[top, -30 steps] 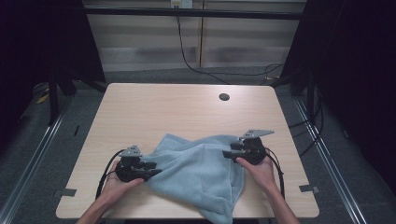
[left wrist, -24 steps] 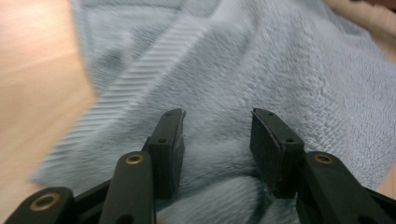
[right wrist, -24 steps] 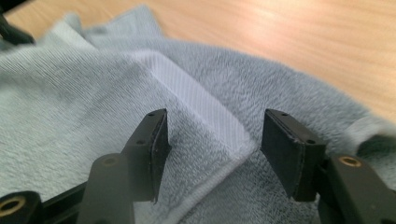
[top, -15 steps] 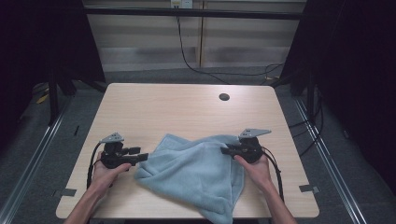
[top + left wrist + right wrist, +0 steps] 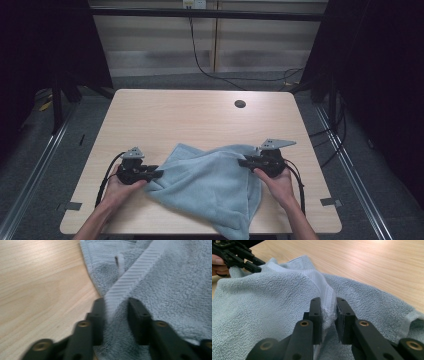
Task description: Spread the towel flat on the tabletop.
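Note:
A light blue towel [image 5: 210, 185] lies rumpled on the near half of the wooden table [image 5: 175, 120], one corner hanging over the front edge. My left gripper [image 5: 159, 173] is at the towel's left edge. Its jaws have just been closing, and the ribbed hem [image 5: 125, 280] is pinched between them [image 5: 116, 307]. My right gripper [image 5: 241, 162] is at the towel's right side, shut on a raised fold of the hem [image 5: 328, 307] after closing a moment ago. The left gripper [image 5: 244, 261] also shows far off in the right gripper view.
A round cable hole [image 5: 240, 104] sits at the table's far right. Bare wood stretches across the far half. Cables [image 5: 200, 55] hang behind the table, and dark frame posts stand at both sides.
The left gripper drew back to the left off the towel, then returned to its left edge and took the hem. The right gripper stayed in place on its fold.

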Tool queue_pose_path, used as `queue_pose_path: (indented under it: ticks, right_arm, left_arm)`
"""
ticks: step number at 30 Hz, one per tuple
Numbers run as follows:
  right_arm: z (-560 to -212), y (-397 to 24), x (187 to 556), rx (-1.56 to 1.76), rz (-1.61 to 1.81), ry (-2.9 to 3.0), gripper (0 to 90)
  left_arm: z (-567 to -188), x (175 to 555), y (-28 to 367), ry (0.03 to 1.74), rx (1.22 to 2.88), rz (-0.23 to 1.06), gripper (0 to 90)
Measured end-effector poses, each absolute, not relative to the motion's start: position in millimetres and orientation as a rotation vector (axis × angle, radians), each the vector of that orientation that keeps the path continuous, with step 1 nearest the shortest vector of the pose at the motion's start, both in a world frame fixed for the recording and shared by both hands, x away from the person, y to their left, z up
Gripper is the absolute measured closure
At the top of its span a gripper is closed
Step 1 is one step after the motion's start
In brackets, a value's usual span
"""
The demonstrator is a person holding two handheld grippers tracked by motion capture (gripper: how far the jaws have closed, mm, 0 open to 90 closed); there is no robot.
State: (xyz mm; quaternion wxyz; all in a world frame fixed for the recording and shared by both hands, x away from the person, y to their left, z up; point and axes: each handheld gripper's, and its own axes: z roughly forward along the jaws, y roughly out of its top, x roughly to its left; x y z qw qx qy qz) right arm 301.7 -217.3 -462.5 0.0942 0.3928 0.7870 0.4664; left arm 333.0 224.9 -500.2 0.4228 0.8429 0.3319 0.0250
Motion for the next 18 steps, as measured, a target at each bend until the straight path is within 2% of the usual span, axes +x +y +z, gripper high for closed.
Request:
queue_pose_path:
  ticks: [1,7,9,13,18]
  right_arm:
    - [-461.5,-217.9,301.3,1.167,1.387,2.328,76.9]
    - [-449.8,-226.8,293.9,1.174,1.453,2.278,77.2]
    - [-446.8,-228.5,290.9,1.178,1.477,2.272,77.7]
    - [-445.9,-227.9,274.9,1.159,1.470,2.318,79.3]
    - [-475.8,-226.6,249.8,1.208,1.354,2.454,79.4]
  left_arm:
    - [-495.7,330.5,228.1,0.829,2.085,0.059,83.1]
    - [-472.2,317.7,241.2,0.774,1.927,0.017,84.9]
    - [-468.7,315.4,240.8,0.758,1.918,0.010,84.9]
    - [-467.2,309.6,224.5,0.693,1.954,-0.032,84.6]
    - [-492.6,309.8,195.4,0.686,2.076,-0.085,84.2]
